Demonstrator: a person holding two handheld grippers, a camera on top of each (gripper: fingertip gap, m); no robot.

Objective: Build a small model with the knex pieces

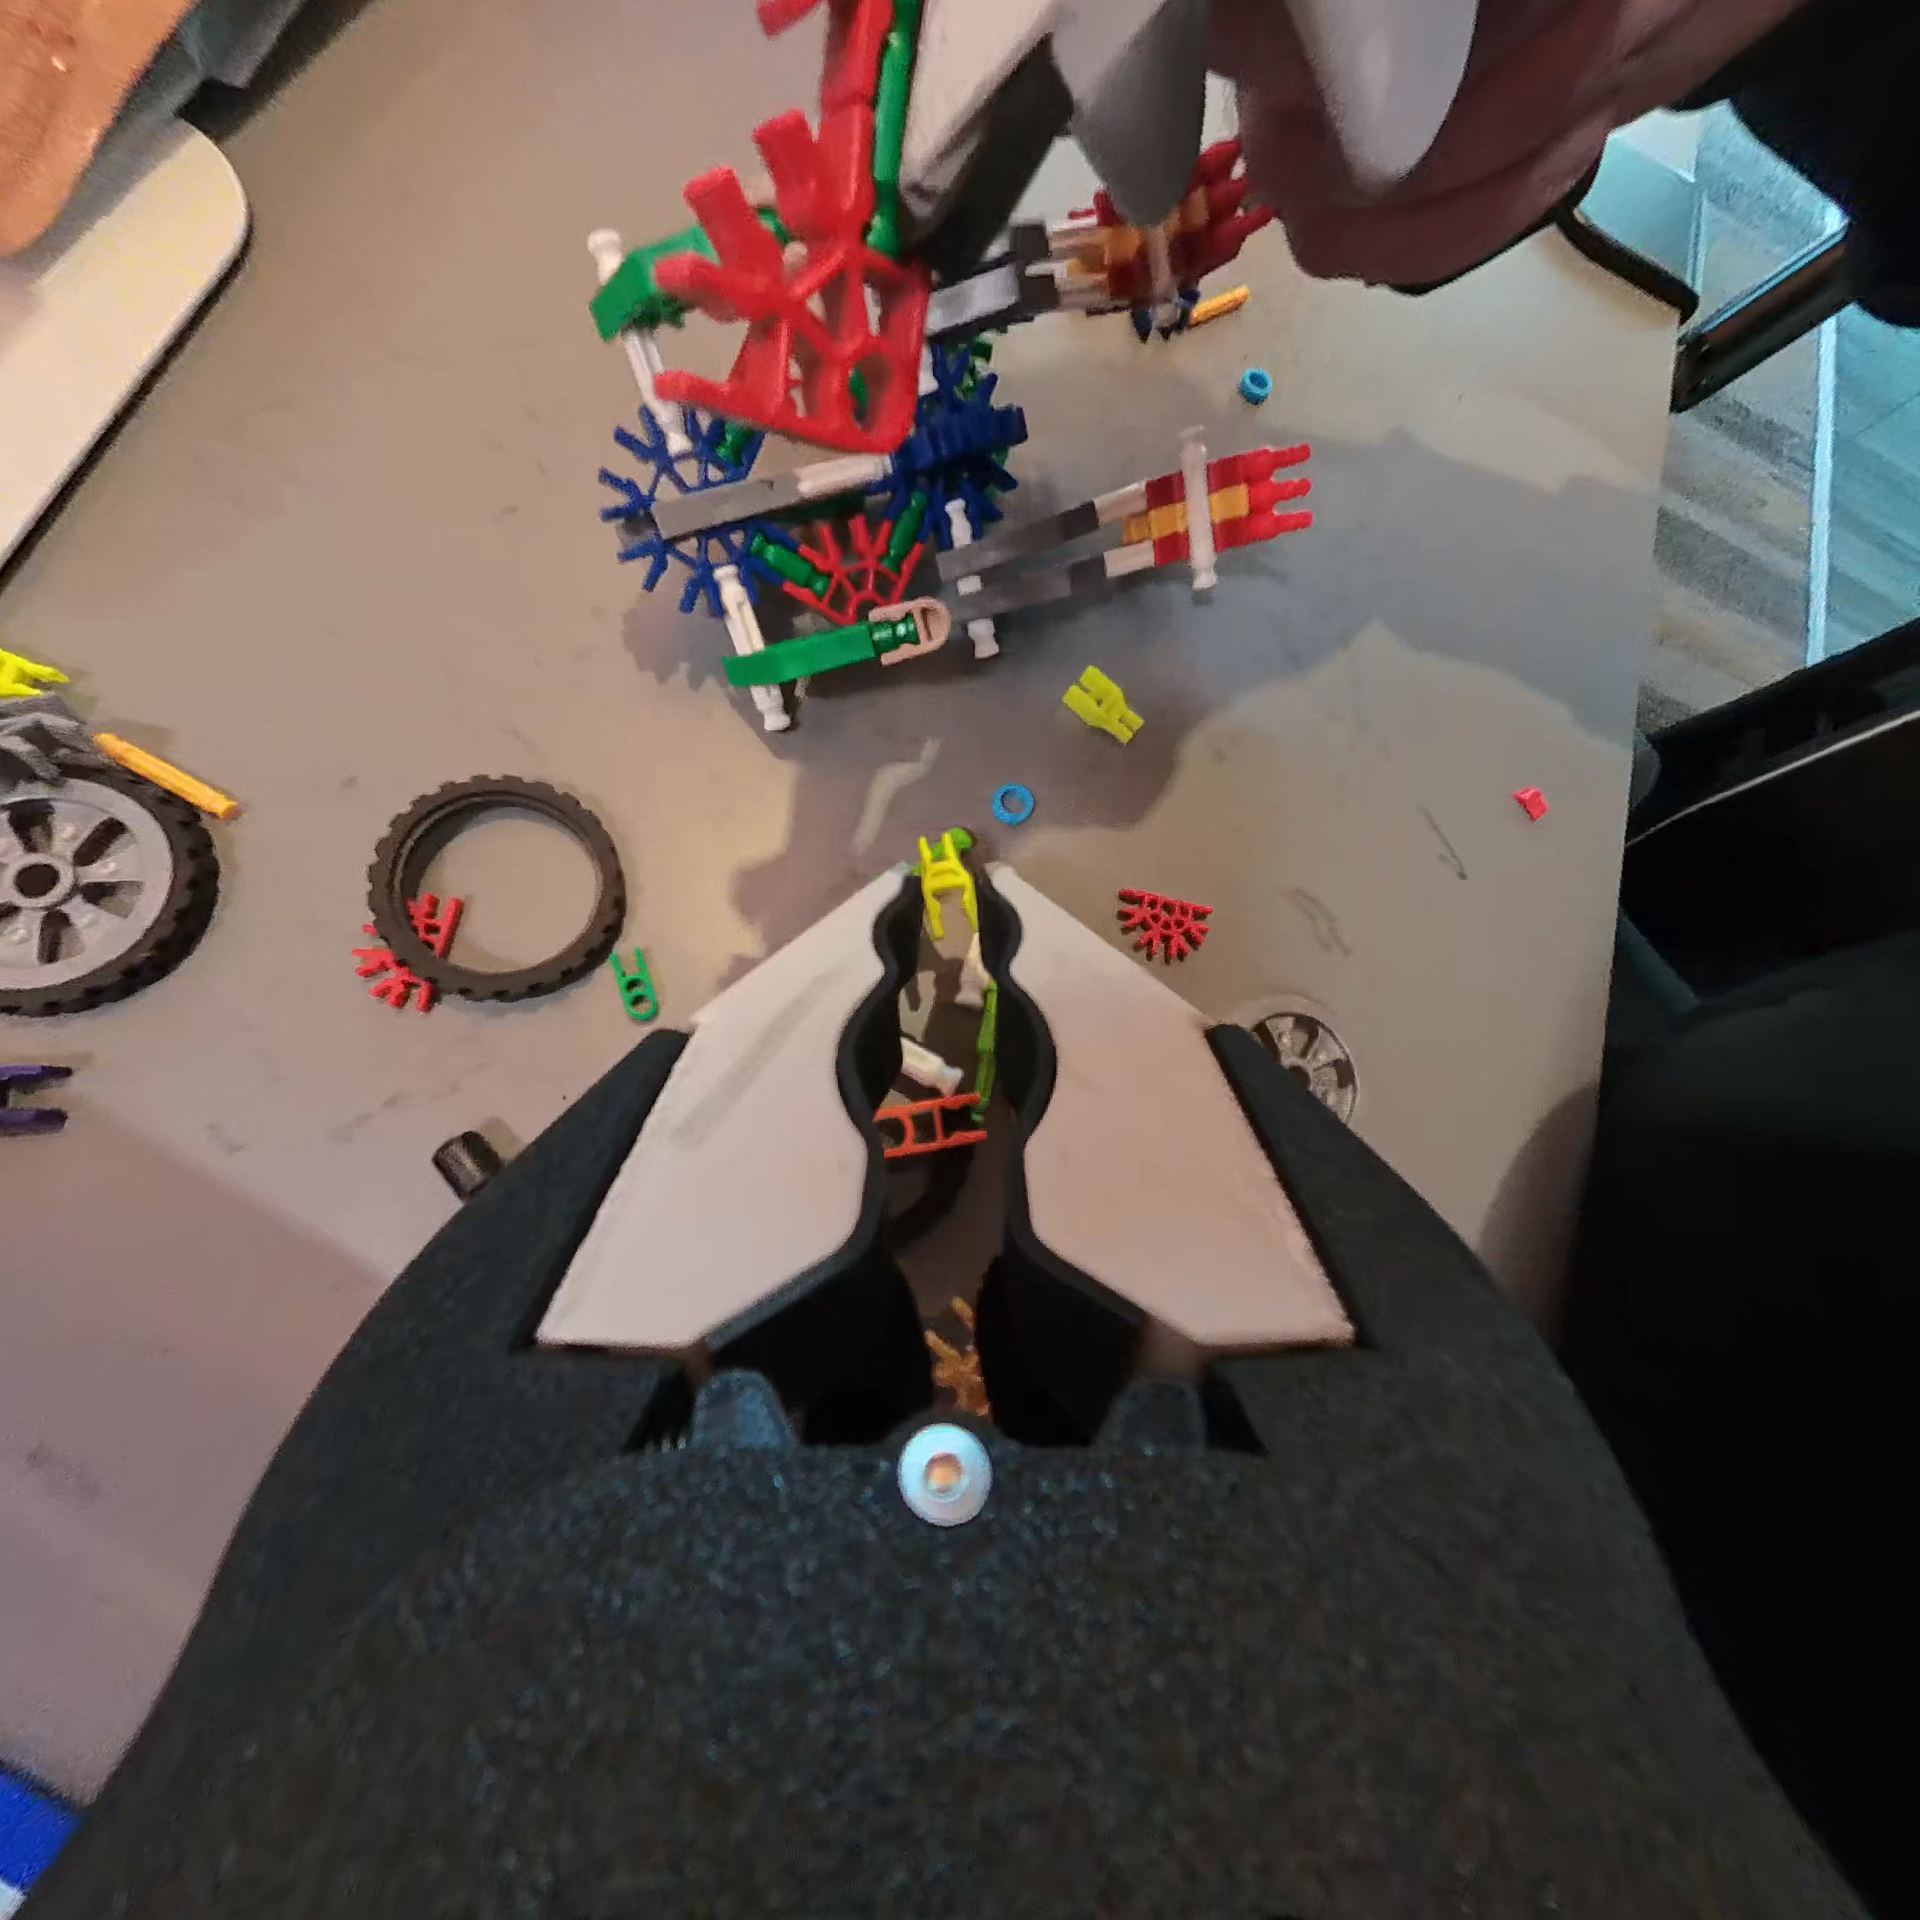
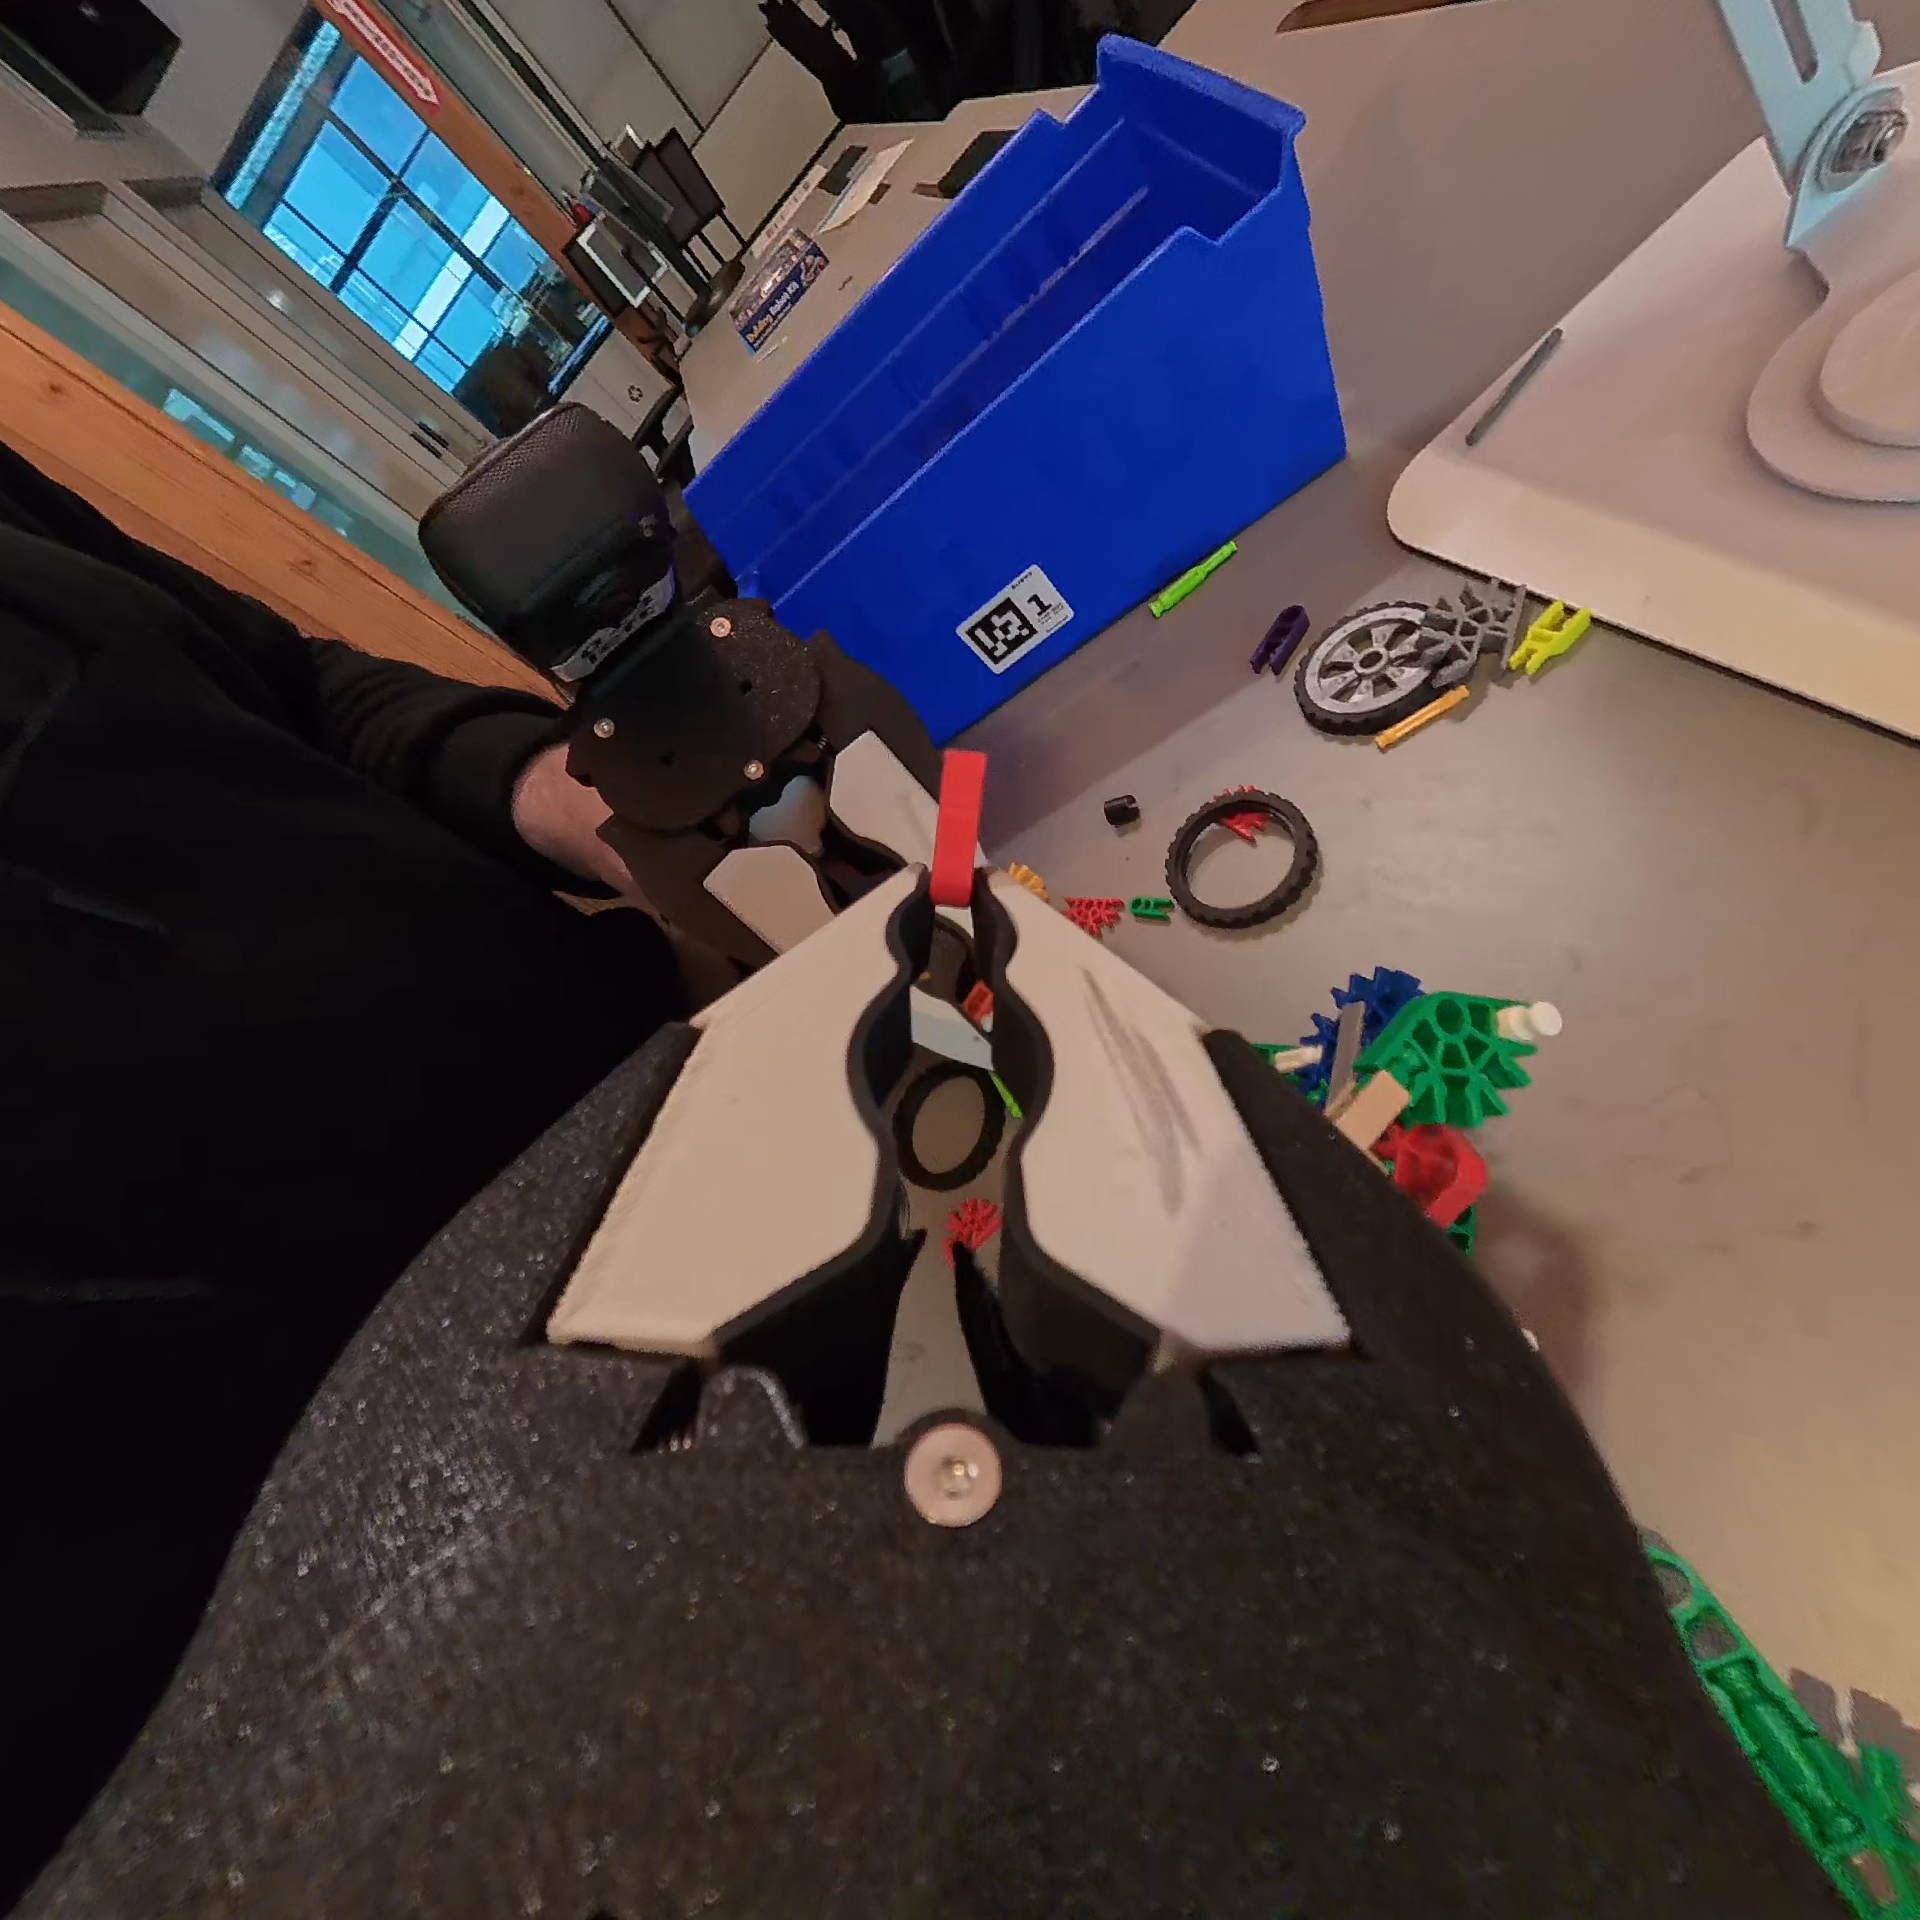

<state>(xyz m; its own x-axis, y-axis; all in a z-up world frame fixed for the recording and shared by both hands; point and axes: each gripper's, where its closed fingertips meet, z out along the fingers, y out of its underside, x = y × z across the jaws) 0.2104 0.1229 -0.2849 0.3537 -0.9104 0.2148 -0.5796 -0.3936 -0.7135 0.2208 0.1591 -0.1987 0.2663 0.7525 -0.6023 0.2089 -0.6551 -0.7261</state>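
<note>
With both jaws pinched near-shut, each gripper holds small piece. Left gripper [image 1: 948, 878] clamps yellow-green connector [image 1: 943, 883] at fingertips, above grey table [image 1: 416, 520]. Right gripper [image 2: 951, 883] nips red strip [image 2: 956, 826], jutting upright past tips, near blue bin [image 2: 1039, 416]. Judgement: keep squeeze steady, avoid twisting. Black tyre ring [image 1: 497, 889] lies well left.

Glossy plastic blue bin [image 2: 1049, 416]; matt grey tabletop [image 1: 416, 520]; rough-grained black tongs [image 1: 951, 883].
</note>
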